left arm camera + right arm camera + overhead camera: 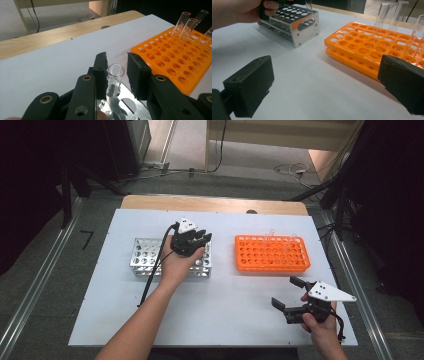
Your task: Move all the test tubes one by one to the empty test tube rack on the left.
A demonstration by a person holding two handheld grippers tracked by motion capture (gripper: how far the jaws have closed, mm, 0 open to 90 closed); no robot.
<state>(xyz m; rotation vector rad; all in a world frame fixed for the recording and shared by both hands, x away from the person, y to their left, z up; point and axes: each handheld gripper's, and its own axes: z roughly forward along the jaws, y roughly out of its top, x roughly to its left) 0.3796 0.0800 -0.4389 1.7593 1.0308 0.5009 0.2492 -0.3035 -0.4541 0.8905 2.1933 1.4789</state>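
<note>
Test tube (115, 80) stands upright in a hole at the right end of the metal rack (145, 255), its long axis vertical, directly between the jaws of my left gripper (116, 65). From the left gripper view the pads sit a little off the glass on either side, one nearly grazing it, so I read the jaws as slightly apart and not clamping (the tube seems to be carried by the rack alone). Any next move hinges on that: the tube lies straight ahead of the left gripper, while my right gripper (292, 295) waits near the front right corner of the white board (225, 315), jaws wide apart and holding nothing, well away from it. The metal rack, left of centre on the board, shows no other tube that I can make out. The orange rack (271, 254), beside it toward the right edge, holds several clear tubes (398, 18) upright along its far side.
</note>
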